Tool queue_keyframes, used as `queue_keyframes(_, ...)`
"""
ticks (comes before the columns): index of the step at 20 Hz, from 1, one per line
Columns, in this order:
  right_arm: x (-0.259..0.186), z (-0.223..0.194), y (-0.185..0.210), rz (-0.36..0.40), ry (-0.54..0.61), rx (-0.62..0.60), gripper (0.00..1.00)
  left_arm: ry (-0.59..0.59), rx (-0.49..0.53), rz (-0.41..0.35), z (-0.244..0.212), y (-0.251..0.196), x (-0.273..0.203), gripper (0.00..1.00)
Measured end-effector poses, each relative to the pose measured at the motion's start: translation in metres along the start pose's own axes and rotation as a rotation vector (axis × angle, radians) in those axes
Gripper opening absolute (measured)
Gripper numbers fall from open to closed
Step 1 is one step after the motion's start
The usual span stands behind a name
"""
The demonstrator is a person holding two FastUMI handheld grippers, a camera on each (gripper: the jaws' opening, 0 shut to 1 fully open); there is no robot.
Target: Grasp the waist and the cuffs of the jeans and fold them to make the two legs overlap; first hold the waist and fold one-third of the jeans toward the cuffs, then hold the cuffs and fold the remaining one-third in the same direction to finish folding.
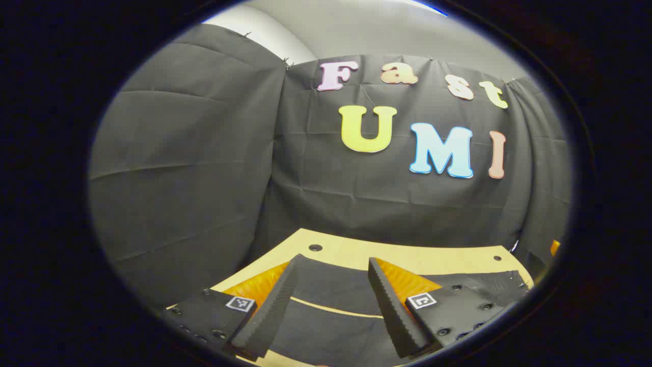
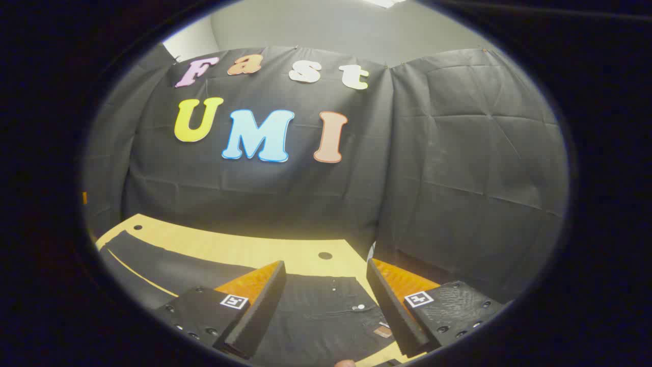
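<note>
I hold both grippers open above the dark jeans (image 2: 316,311): right gripper (image 2: 326,300) over the waist (button visible), left gripper (image 1: 331,306) over the legs; lower together, pinch edges squarely.

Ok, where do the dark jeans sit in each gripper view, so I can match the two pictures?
Left gripper view: the dark jeans lie at bottom centre, two legs with a strip of table between them, seen past the open jaws.
Right gripper view: the jeans sit at bottom centre, button end between the open jaws, a leg running off lower left.
Shared landmark: the yellow wooden table with round holes.
</note>
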State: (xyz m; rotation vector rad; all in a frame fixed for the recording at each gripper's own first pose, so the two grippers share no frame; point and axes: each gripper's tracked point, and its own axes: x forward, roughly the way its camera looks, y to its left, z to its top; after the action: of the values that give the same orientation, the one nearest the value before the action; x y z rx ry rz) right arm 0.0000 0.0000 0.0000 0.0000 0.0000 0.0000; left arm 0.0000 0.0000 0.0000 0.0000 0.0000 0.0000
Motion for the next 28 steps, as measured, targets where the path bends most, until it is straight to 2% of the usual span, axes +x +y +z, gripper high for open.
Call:
queue_keyframes(1, 0.000, 0.000, 0.001, 0.003, -0.001, 0.000, 0.95, 0.000, 0.002, -0.002, 0.000, 0.000, 0.000, 0.86)
queue_keyframes(2, 0.001, -0.001, 0.002, 0.005, 0.000, -0.001, 0.95, -0.001, -0.002, -0.005, 0.001, -0.001, 0.000, 0.93)
queue_keyframes(17, 0.007, -0.006, 0.004, 0.007, 0.015, 0.001, 0.94, 0.020, -0.062, 0.011, -0.005, 0.000, 0.004, 0.93)
queue_keyframes(23, 0.006, -0.030, -0.020, -0.071, 0.087, -0.004, 0.94, 0.092, -0.151, 0.039, -0.030, 0.011, 0.011, 0.93)
queue_keyframes(28, 0.003, -0.056, -0.040, -0.113, 0.176, 0.038, 0.95, 0.163, -0.286, 0.116, -0.061, 0.044, 0.010, 0.93)
